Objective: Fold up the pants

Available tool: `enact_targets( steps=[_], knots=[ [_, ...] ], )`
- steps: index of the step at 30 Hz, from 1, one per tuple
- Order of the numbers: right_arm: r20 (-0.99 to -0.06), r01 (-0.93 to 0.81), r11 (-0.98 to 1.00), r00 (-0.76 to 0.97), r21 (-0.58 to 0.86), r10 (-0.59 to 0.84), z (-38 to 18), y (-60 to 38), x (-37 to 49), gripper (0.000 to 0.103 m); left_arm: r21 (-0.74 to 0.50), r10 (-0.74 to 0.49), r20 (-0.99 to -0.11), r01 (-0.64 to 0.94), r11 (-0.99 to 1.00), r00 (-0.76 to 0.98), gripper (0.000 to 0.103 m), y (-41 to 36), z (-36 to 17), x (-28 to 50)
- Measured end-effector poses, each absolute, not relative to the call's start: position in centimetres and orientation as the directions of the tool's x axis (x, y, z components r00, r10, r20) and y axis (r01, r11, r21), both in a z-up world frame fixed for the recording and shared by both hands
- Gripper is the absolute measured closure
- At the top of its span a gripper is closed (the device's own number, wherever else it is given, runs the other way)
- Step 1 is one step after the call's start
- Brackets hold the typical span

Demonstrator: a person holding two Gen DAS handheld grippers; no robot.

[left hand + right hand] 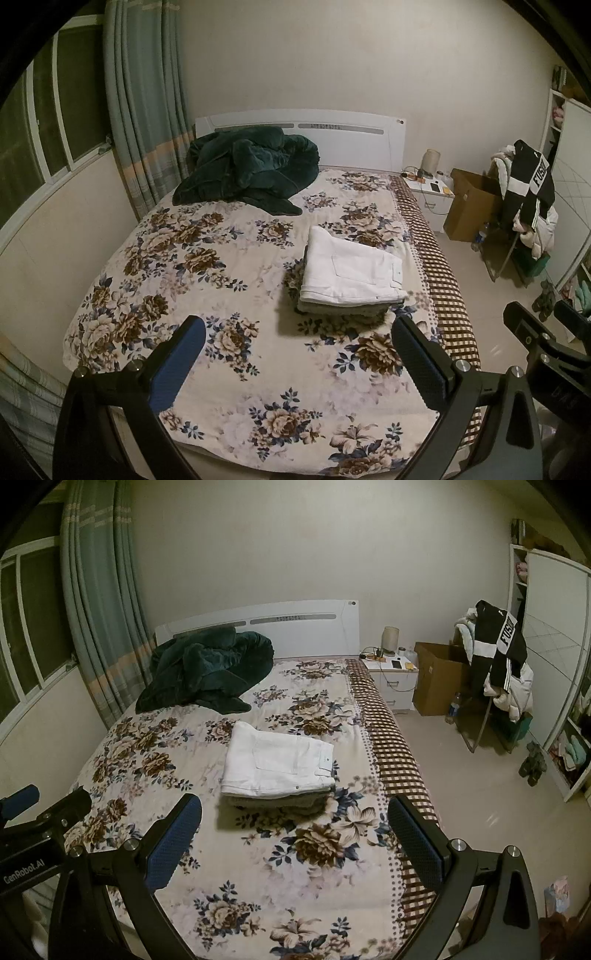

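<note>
Already, the folded white cotton pants (351, 271) lie squared on top of a low stack of folded grey garments (343, 312) near the right edge of the floral-sheeted bed (177, 266), which I judge keeps finished pieces together. My left gripper (299, 354) and right gripper (295, 830) hang above the sheet near the foot, jaws spread wide, holding nothing. The brown cardboard box (439, 675) beside the nightstand stands open; its contents are hidden.
</note>
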State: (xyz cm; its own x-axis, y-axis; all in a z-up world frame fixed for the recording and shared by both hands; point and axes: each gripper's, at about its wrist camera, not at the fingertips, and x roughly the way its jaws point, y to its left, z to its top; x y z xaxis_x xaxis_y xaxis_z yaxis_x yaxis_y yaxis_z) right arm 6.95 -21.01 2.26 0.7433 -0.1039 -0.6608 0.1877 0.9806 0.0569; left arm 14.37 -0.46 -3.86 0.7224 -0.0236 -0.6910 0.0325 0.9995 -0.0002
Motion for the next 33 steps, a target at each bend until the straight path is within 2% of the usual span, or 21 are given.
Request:
enact_targets(
  steps=[33],
  knots=[
    [-0.663, 0.181, 0.981, 0.743, 0.062, -0.096, 2.2, -20.9, 7.2, 0.0, 0.011, -0.016, -0.689, 0.033, 0.999, 0.725, 0.0, -0.3, -2.8, 15.6]
  ],
)
